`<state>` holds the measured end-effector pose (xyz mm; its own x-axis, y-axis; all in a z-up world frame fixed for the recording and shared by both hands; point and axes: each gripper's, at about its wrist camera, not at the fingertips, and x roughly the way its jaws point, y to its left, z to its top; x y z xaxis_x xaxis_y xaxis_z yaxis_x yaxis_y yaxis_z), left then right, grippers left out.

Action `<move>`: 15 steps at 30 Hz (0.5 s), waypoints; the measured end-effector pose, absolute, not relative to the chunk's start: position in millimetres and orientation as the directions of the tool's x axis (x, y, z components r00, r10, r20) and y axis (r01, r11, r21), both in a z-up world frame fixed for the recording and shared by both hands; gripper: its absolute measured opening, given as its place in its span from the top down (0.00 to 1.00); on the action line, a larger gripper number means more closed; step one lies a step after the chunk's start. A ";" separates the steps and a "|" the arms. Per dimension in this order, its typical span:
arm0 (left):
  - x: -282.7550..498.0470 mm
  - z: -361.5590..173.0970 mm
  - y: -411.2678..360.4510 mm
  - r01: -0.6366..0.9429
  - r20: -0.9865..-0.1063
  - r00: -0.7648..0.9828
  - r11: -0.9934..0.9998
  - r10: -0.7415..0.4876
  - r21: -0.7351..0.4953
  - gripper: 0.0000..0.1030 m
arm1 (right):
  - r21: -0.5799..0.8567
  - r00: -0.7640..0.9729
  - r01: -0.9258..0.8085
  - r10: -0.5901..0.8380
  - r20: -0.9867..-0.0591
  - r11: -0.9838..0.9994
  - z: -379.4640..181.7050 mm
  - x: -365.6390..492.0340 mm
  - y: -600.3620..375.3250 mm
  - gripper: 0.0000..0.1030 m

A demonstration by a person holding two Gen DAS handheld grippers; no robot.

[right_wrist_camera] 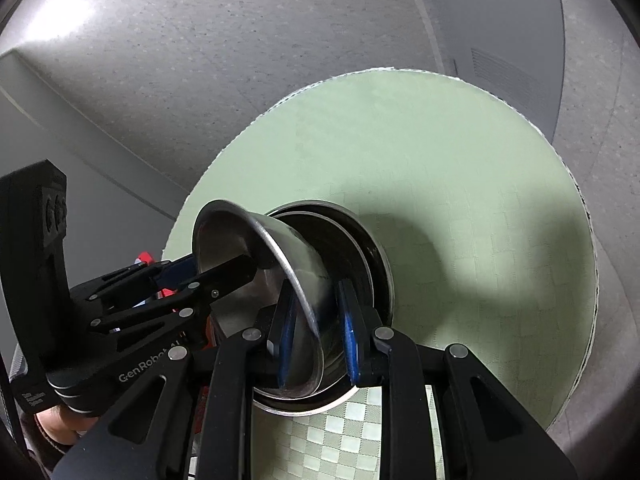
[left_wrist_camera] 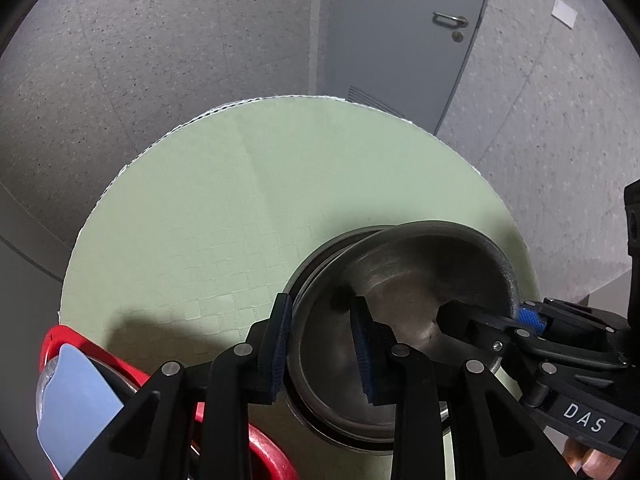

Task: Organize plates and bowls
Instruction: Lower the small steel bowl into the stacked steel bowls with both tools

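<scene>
A steel bowl (left_wrist_camera: 420, 276) is tilted over a stack of steel plates (left_wrist_camera: 316, 396) on a round green table (left_wrist_camera: 224, 200). My left gripper (left_wrist_camera: 322, 344) straddles the bowl's near left rim, pads (left_wrist_camera: 280, 344) apart from the metal. My right gripper (left_wrist_camera: 492, 320) reaches in from the right, one finger inside the bowl, one outside the rim. In the right wrist view, the right gripper (right_wrist_camera: 316, 336) straddles the bowl's rim (right_wrist_camera: 296, 280) with a wide gap. The left gripper (right_wrist_camera: 216, 268) enters from the left, one finger inside the bowl (right_wrist_camera: 228, 236). The plates (right_wrist_camera: 372, 256) lie beneath.
A red container (left_wrist_camera: 64, 340) holding a pale blue piece (left_wrist_camera: 76, 396) sits at the table's near left edge. A checkered green mat (right_wrist_camera: 340, 432) lies under the plates' near side. Grey floor and a grey door (left_wrist_camera: 400, 40) lie beyond the table.
</scene>
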<state>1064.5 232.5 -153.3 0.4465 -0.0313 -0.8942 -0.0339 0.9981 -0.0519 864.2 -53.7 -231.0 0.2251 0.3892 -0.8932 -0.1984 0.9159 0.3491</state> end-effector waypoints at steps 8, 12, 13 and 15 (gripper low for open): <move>1064.0 -160.9 228.4 -0.019 -0.890 0.455 0.998 -0.040 -0.055 0.72 | 0.316 0.251 -0.178 0.353 -0.901 0.932 -226.6 859.7 -54.6 0.77; 1064.4 -162.1 227.4 -0.021 -0.888 0.457 0.998 -0.044 -0.061 0.70 | 0.303 0.264 -0.177 0.342 -0.902 0.936 -224.6 857.5 -53.9 0.77; 1064.4 -161.8 227.4 -0.024 -0.887 0.460 0.998 -0.044 -0.061 0.66 | 0.299 0.270 -0.178 0.339 -0.901 0.937 -222.8 856.8 -54.3 0.77; 1063.7 -160.0 227.3 -0.030 -0.883 0.467 0.998 -0.036 -0.056 0.58 | 0.288 0.279 -0.183 0.331 -0.901 0.940 -218.5 854.9 -54.5 0.76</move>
<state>1063.7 227.2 -160.0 0.4674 -0.0357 -0.8833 -0.0302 0.9980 -0.0563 854.9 -54.5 -218.5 0.2795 0.3307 -0.9014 -0.1833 0.9399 0.2880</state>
